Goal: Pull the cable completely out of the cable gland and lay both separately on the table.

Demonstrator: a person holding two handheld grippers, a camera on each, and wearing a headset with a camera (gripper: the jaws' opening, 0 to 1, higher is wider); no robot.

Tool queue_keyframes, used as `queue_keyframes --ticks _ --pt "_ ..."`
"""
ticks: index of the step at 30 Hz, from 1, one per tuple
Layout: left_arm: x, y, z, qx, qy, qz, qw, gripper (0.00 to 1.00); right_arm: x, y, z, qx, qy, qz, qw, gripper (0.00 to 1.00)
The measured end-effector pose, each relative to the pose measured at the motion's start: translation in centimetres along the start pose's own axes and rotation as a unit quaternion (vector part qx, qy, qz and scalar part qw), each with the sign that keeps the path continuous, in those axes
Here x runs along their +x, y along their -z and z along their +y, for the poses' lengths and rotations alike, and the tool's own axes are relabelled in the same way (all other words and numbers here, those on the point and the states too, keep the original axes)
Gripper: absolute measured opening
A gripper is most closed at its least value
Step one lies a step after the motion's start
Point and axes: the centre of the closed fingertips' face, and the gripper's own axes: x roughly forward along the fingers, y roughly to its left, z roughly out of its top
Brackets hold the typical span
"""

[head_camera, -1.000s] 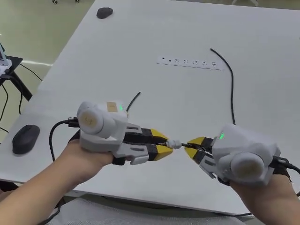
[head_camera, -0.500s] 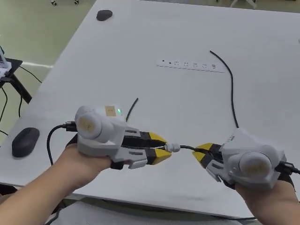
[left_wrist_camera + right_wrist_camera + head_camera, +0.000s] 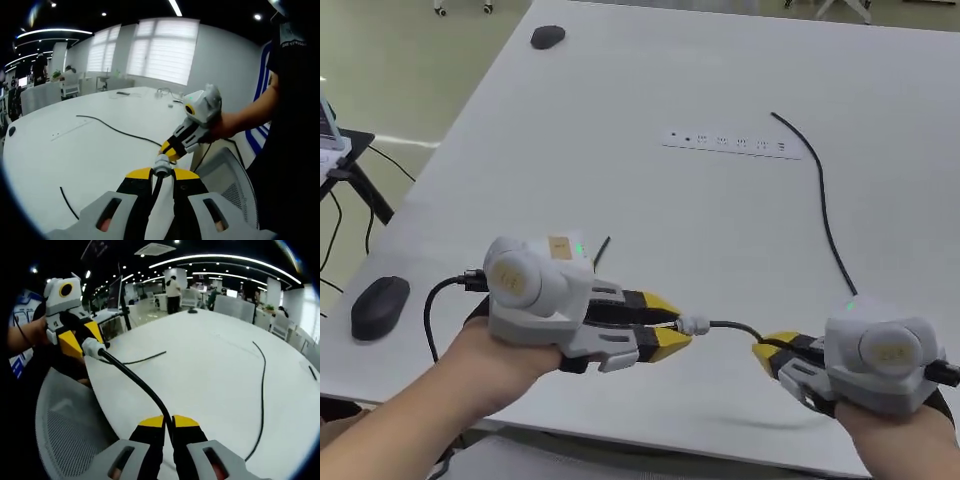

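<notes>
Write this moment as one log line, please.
left gripper: shut on cable gland | right gripper: shut on cable | cable: not yet out | held above table

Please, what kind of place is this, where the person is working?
Probably an open-plan office or lab. A large white table carries a power strip and a computer mouse; windows with blinds stand behind it, and long ceiling lights run overhead.
</notes>
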Motion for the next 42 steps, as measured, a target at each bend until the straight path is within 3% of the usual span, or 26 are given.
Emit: queue_keyframes --ticks 5,31,36,42 --pt "0.1 0.0 0.1 0.002 0.0 0.001 1.0 0.15 0.0 0.7 -0.1 0.022 0.009 0.01 0.9997 0.0" --pt "0.3 0.1 0.6 -0.011 -0.009 0.006 0.9999 0.15 -1.1 1.0 -0.1 -0.003 0.003 0.005 1.0 0.06" --pt "0.2 0.0 0.7 -0.015 -0.008 0.006 0.9998 0.15 -2.0 -0.2 0.1 -0.008 -0.003 -0.001 1.0 0.14" --pt "0.4 0.1 0.7 -0.011 -0.007 0.008 0.9999 0.15 -3.0 -2.9 1.6 -0.06 -0.021 -0.015 0.9978 0.18"
